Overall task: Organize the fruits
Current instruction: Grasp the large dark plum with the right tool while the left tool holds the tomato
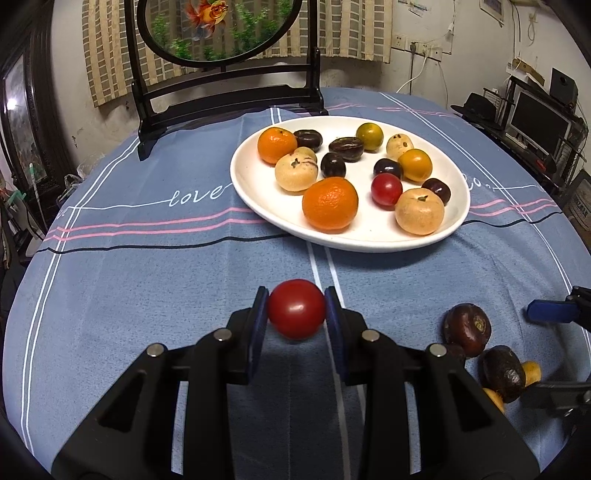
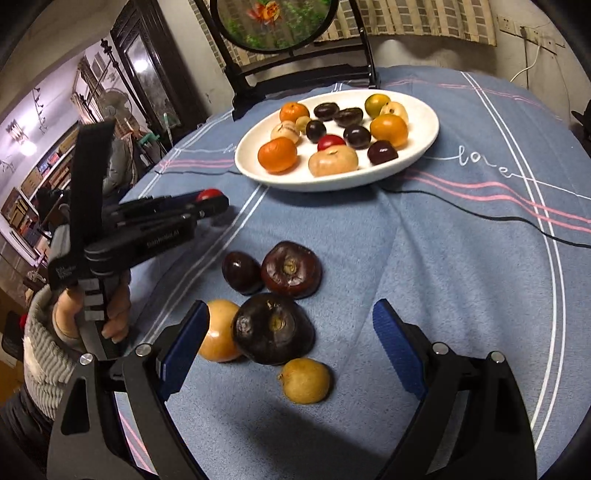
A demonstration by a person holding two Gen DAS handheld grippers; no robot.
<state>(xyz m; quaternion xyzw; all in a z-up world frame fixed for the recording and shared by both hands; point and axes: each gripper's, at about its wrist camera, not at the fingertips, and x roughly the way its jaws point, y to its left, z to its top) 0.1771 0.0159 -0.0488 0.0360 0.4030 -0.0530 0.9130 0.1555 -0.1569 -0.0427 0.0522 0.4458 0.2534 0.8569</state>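
Left hand-held gripper (image 1: 296,308) clamping red tomato (image 1: 296,309), above tablecloth (image 1: 147,288)

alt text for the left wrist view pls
The left gripper grips a red tomato above a blue tablecloth. Beyond it sits a white plate of mixed fruit.

Lived-in home room. Round table (image 1: 147,280) under blue "love" tablecloth (image 1: 424,280), dark wooden stand with goldfish panel (image 1: 218,29), checked curtain (image 1: 354,33), computer monitor (image 1: 537,123) on cluttered shelving, wall sockets (image 1: 399,41), standing fan (image 2: 116,103).
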